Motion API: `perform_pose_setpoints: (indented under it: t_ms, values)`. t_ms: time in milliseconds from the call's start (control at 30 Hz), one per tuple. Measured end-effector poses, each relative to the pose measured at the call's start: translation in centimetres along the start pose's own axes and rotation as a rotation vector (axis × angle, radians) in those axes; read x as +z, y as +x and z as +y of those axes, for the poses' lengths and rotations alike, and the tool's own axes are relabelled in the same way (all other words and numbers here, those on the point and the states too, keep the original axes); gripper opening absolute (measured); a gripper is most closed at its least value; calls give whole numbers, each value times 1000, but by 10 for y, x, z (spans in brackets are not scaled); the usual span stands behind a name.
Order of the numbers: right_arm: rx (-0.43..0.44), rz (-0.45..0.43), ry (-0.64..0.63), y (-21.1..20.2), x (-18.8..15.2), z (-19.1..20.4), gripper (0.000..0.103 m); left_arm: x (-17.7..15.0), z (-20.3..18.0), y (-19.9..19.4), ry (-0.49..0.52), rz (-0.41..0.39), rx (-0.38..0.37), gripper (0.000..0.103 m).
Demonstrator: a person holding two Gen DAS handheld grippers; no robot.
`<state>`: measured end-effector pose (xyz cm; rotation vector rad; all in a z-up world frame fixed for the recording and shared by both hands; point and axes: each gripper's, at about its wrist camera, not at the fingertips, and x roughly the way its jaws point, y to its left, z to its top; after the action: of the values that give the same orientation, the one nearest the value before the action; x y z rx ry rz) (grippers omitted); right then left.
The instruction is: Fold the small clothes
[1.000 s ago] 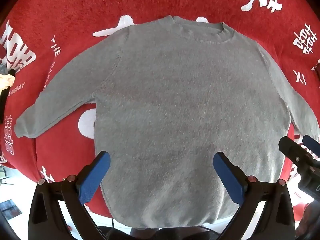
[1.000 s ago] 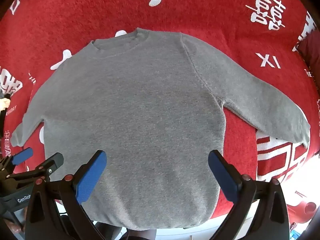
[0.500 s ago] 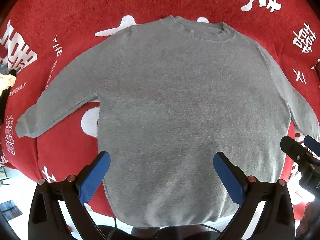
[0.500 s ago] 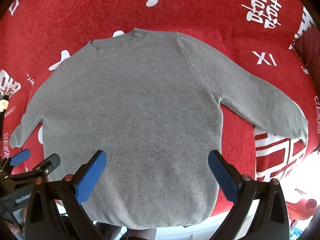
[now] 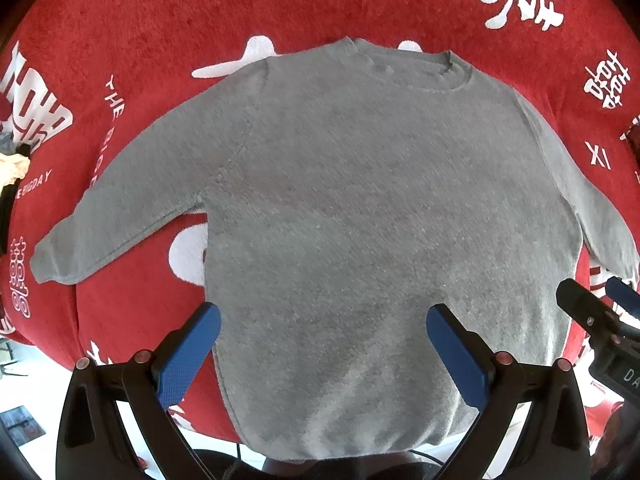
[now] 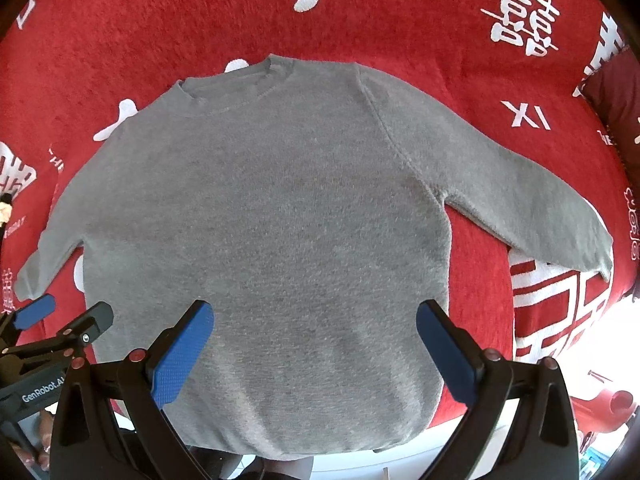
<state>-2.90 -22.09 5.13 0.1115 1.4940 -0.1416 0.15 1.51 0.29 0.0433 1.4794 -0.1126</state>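
Note:
A small grey long-sleeved sweater lies flat and spread out on a red blanket, neckline at the far side, both sleeves stretched outward. My left gripper hovers open above the sweater's lower part, nothing between its blue pads. My right gripper is open too, over the hem area, and holds nothing. The left sleeve cuff lies at the left; the right sleeve cuff lies at the right. In each wrist view the other gripper shows at the edge: the right gripper and the left gripper.
The red blanket with white characters covers the surface and drops off at the near edge below the hem. A beige and black object sits at the far left. A red object lies on the pale floor at lower right.
Both wrist views have shifted slightly, so the sweater sits a little lower and closer. The sweater has not moved and both grippers stay open.

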Motion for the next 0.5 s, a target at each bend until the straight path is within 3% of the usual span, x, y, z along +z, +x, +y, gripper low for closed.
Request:
perform_pose_setpoints:
  t_ms: [500]
  values:
    - [-24,-5,14,-1,-4,11,102,3,5,1,21,5,-25,103]
